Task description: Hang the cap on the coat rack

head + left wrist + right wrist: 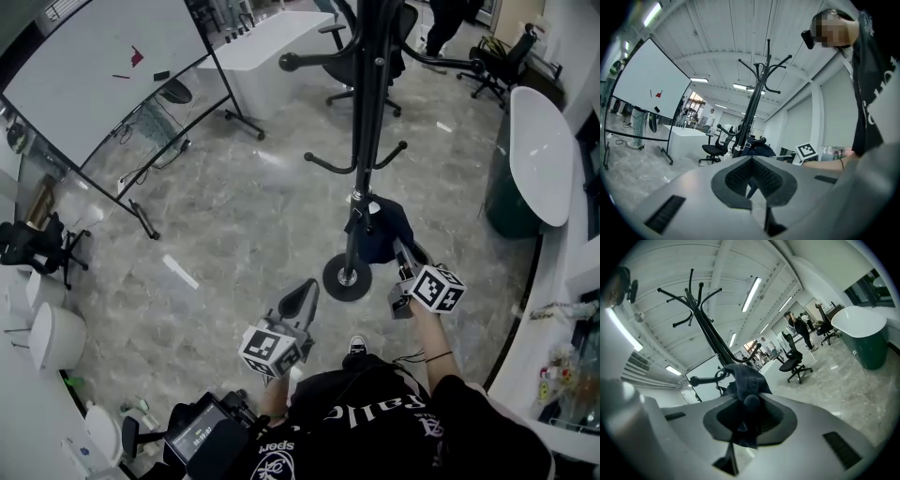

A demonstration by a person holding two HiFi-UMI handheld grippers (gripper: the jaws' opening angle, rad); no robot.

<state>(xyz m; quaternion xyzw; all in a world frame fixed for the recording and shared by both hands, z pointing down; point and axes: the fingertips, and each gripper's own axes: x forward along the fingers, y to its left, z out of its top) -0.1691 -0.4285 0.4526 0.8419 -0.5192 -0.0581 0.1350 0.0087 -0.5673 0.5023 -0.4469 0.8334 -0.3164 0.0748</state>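
- Cap (747,380), dark blue, is pinched in my right gripper (745,420), just beside the pole of the coat rack (361,169).
- Its length runs forward out of the jaws toward the pole, cloth drooping below.
- My left gripper (752,180) is pressed together, empty.

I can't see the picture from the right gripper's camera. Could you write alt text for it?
The right hand-held gripper clamps a dark blue cap between its grey jaws. Just behind it a black coat rack slants up toward the ceiling, its top hooks bare. Office chairs and people stand further back on a marble floor.
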